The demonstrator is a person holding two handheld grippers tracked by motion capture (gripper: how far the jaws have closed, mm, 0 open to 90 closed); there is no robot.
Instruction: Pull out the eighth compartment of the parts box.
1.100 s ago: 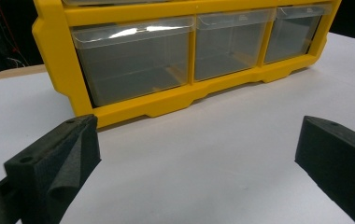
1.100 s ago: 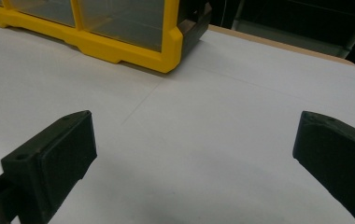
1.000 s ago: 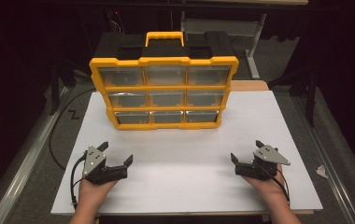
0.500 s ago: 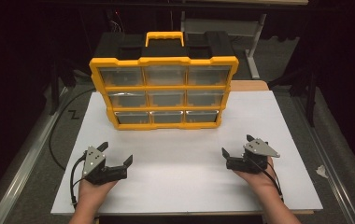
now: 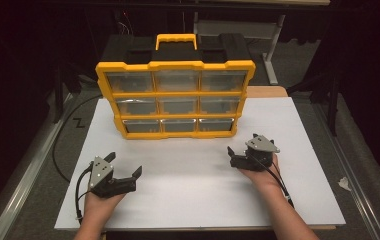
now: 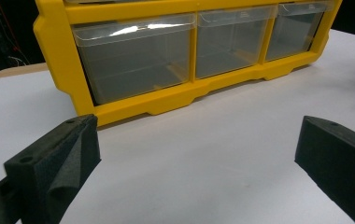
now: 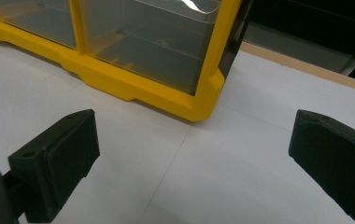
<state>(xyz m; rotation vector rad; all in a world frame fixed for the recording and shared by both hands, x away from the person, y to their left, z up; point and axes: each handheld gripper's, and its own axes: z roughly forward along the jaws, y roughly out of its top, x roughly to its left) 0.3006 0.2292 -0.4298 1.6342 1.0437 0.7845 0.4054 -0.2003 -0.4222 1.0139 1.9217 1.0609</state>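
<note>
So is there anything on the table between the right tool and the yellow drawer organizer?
Nothing visible. Bare white table lies between the right tool and the yellow drawer organizer; its jaws stand open toward the lower right corner.

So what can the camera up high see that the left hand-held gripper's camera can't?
The high view alone takes in the organizer's yellow carry handle, its upper rows of drawers, the person's right hand and the right hand-held gripper. The left gripper view alone shows up close that the bottom-left drawer holds nothing. Both show the yellow drawer organizer, the white tabletop and the open left hand-held gripper.
</note>
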